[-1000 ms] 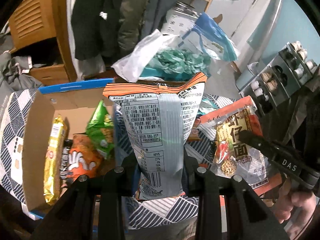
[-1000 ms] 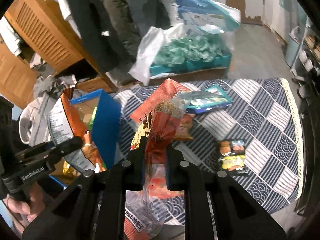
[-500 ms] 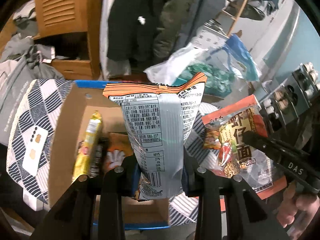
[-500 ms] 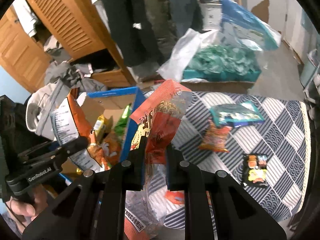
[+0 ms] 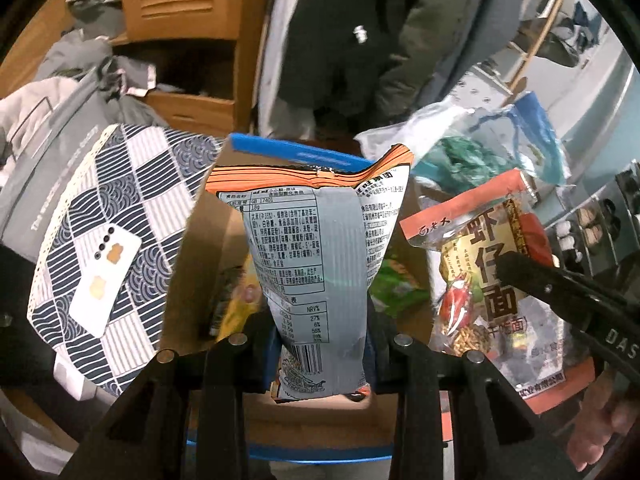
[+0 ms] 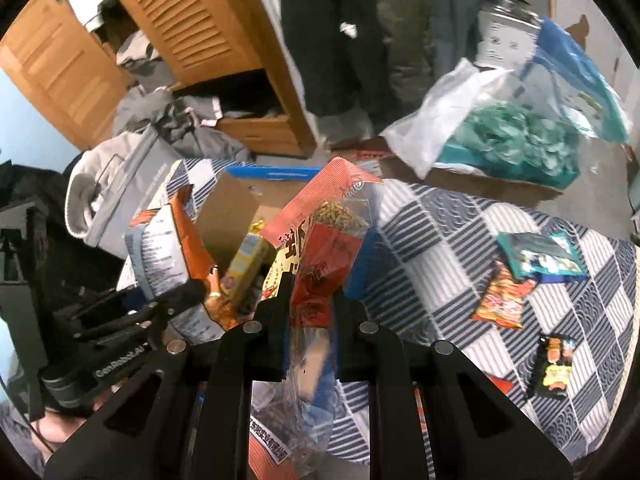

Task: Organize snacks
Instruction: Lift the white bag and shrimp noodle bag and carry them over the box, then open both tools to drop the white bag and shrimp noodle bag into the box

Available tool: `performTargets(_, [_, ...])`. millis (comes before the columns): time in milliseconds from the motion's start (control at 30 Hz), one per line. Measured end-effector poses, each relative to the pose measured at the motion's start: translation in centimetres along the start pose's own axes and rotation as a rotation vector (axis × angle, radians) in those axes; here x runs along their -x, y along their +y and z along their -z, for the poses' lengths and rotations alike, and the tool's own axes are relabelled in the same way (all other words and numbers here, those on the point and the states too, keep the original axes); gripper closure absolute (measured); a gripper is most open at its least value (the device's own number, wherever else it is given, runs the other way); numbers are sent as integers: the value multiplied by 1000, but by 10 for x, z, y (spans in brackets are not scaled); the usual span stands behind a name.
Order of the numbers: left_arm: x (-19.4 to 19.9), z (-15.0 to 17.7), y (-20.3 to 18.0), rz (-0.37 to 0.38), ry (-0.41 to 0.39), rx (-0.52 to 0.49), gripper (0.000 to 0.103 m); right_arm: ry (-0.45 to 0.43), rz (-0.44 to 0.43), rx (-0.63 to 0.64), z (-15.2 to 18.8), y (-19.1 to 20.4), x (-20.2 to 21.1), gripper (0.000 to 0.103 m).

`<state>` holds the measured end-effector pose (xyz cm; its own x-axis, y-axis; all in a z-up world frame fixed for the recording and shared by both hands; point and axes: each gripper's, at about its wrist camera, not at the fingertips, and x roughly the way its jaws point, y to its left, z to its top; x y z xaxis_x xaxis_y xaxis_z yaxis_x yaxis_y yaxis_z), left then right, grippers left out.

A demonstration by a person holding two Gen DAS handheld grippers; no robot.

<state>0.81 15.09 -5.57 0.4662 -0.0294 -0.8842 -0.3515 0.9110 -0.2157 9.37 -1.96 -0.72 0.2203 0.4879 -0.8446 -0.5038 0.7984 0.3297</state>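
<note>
My left gripper point(image 5: 322, 344) is shut on an orange-and-silver snack bag point(image 5: 316, 256), held upright over the open cardboard box with blue rims point(image 5: 296, 154). In the right wrist view that bag point(image 6: 168, 256) hangs left of centre. My right gripper point(image 6: 310, 300) is shut on a red-and-clear noodle snack bag point(image 6: 324, 248), also over the box point(image 6: 228, 208). In the left wrist view the noodle bag point(image 5: 484, 272) hangs to the right. Yellow point(image 6: 248, 264) and green point(image 5: 396, 288) packets lie inside the box.
On the checked cloth point(image 6: 440, 240) to the right lie a teal packet point(image 6: 540, 256), an orange packet point(image 6: 502, 300) and a black packet point(image 6: 554, 368). A white phone point(image 5: 106, 276) lies left of the box. Behind stand a wooden wardrobe point(image 6: 192, 40), hanging coats and a plastic bag point(image 6: 500, 136).
Both grippers have carried their bags leftward from above the cloth to above the open box. The box now sits central in both views. Both grips are unchanged.
</note>
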Motion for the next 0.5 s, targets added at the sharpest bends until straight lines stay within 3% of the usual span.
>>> performTargets(500, [-24,2,30,-62,57,54,68,73,6,99,-13,42,-55,90])
